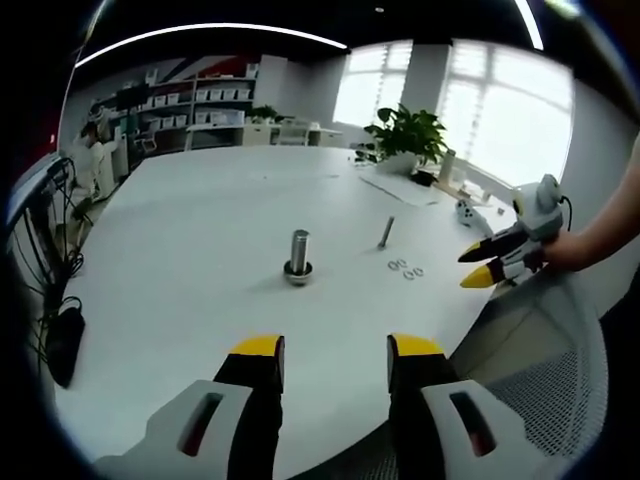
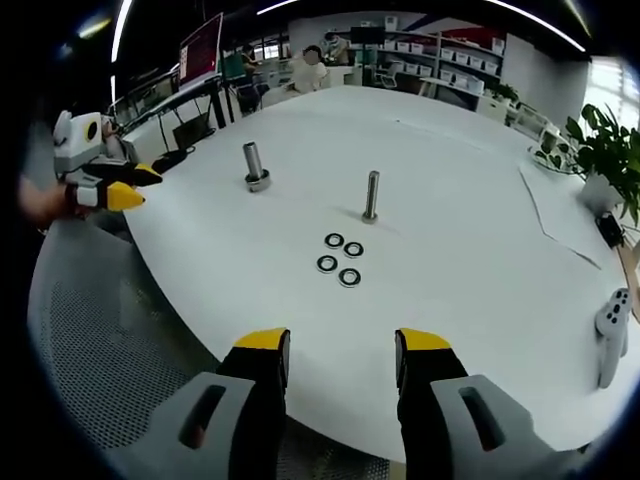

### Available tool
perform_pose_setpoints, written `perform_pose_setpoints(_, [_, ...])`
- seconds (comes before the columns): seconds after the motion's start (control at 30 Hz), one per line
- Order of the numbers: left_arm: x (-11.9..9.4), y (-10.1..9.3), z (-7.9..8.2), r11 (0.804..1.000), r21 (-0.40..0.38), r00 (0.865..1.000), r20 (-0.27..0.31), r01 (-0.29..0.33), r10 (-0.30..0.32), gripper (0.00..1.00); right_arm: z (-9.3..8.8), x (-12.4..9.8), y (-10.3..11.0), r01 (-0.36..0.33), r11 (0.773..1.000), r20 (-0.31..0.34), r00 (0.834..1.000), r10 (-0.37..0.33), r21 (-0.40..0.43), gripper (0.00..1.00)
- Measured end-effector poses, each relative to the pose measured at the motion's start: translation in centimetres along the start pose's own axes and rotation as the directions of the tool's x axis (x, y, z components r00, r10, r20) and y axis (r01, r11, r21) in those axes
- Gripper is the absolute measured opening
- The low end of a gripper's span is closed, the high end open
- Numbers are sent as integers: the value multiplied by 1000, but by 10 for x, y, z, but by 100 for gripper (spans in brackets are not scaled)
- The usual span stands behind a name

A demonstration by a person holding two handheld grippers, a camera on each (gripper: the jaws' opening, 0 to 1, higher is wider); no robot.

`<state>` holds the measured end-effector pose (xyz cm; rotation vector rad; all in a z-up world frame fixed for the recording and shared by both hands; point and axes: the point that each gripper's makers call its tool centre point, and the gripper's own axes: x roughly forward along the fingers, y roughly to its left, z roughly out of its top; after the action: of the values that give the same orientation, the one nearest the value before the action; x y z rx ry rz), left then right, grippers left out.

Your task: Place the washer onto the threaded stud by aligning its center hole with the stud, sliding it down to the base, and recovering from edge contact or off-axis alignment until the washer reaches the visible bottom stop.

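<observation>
A leafy green potted plant (image 1: 408,135) stands on the round white table (image 1: 200,270). A white game controller (image 2: 612,335) lies near the table's edge. White shelves (image 1: 215,105) line the far wall.

four dark-centred silver washers (image 2: 340,259) lie flat in a tight cluster on the white table, just beside the thin upright stud (image 2: 371,196), with a thicker stud (image 2: 254,165) standing well apart.

Matt white table (image 2: 480,200), shiny metal stud (image 2: 371,196), glossy metal washers (image 2: 339,259).
</observation>
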<state>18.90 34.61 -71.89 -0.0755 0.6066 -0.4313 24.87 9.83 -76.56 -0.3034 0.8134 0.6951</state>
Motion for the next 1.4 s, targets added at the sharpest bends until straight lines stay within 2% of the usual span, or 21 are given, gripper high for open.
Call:
perform_pose_setpoints(0.27, [1, 6, -7, 1000, -4, 999, -33, -29, 29, 39, 1, 1, 1, -7, 1000, 6, 1000, 7, -10, 46])
perform_pose_setpoints(0.37, [0, 9, -6, 999, -17, 999, -27, -43, 42, 39, 0, 0, 3, -15, 1000, 2, 1000, 15, 1, 47])
perform_pose_setpoints(0.77, [2, 8, -8, 999, 0, 999, -38, -34, 34, 39, 2, 0, 6, -30, 1000, 7, 1000, 30, 4, 47])
perform_pose_setpoints(0.87, [2, 8, -12, 999, 13, 997, -61, -43, 43, 39, 2, 0, 5, -25, 1000, 6, 1000, 25, -3, 49])
perform_pose_setpoints(1.2, [2, 7, -11, 1000, 4, 998, -53, -29, 30, 39, 1, 1, 6, -30, 1000, -7, 1000, 30, -2, 50])
perform_pose_setpoints(1.4, [2, 6, -11, 1000, 3, 998, -55, -19, 19, 39, -4, 3, 7, -44, 999, -51, 998, 43, -18, 51])
